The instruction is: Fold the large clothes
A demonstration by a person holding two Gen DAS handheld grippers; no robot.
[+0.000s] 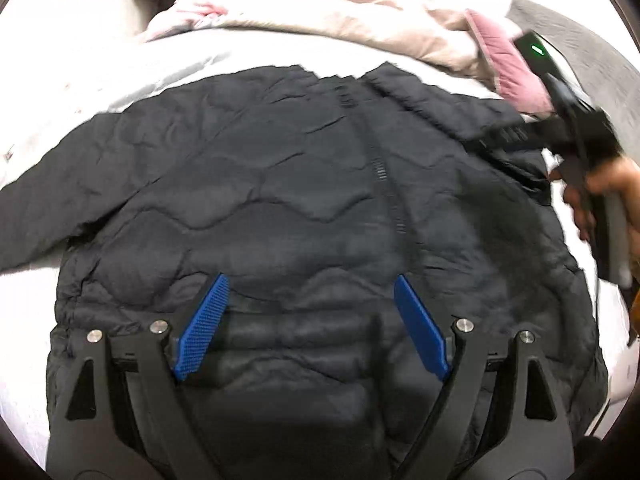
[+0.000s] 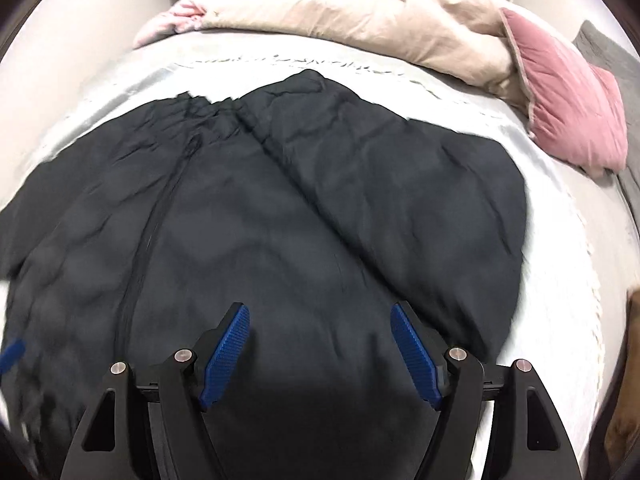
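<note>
A black quilted jacket [image 1: 280, 184] lies spread flat on the bed, front up, its zipper [image 1: 384, 184] running down the middle. One sleeve [image 1: 44, 208] reaches out to the left. My left gripper [image 1: 311, 280] hovers over the jacket's lower part, jaws wide apart and nothing between the blue pads [image 1: 204, 328]. In the right wrist view the same jacket [image 2: 280, 220] fills the frame, its other sleeve [image 2: 440, 200] lying along the right side. My right gripper [image 2: 318, 310] stands open above the cloth, holding nothing. A hand [image 1: 600, 188] carries that gripper at the jacket's right edge.
A bunched beige duvet [image 2: 380, 12] and a pink cushion [image 2: 572, 100] lie at the head of the bed. The pale bed cover [image 2: 560, 240] shows around the jacket. A grey blanket [image 1: 592, 40] sits far right. The bed's edge is at the right.
</note>
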